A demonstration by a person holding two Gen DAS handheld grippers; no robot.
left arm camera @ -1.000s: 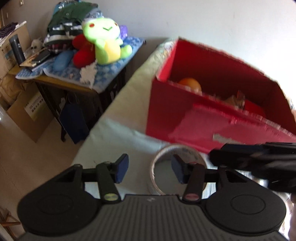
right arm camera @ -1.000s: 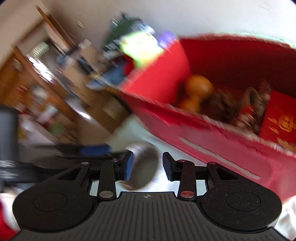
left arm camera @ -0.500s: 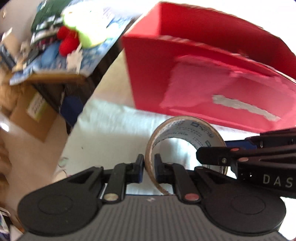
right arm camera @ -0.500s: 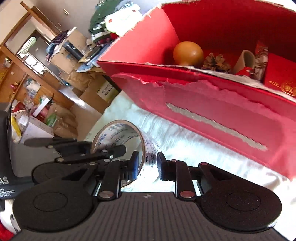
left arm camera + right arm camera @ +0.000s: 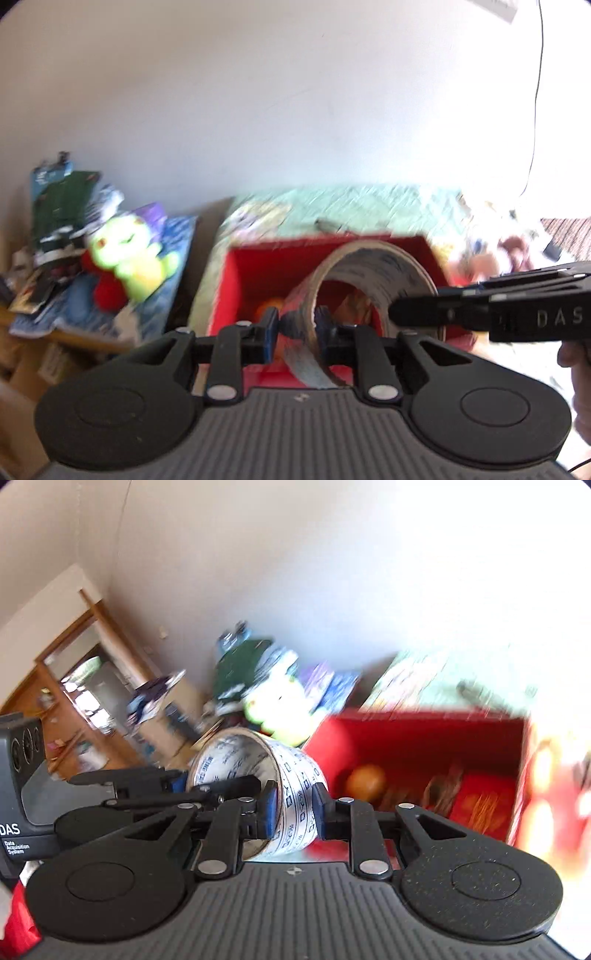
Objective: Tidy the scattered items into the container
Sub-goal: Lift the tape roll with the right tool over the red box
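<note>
both grippers, left gripper (image 5: 295, 330) and right gripper (image 5: 294, 808), are clamped on the wall of the tape roll (image 5: 258, 775), held in the air near the red box (image 5: 424, 746), which already holds an orange (image 5: 365, 782); dropping it in remains. beyond, a pale patterned cloth (image 5: 369, 210), a plush toy (image 5: 129, 262) and a white wall.

Shiny printed tape roll (image 5: 291, 775), brown cardboard core. Red box (image 5: 236, 280) of matt cardboard. Matt black plastic left tool (image 5: 295, 332), ribbed grip. Soft plush toy (image 5: 133, 266).
</note>
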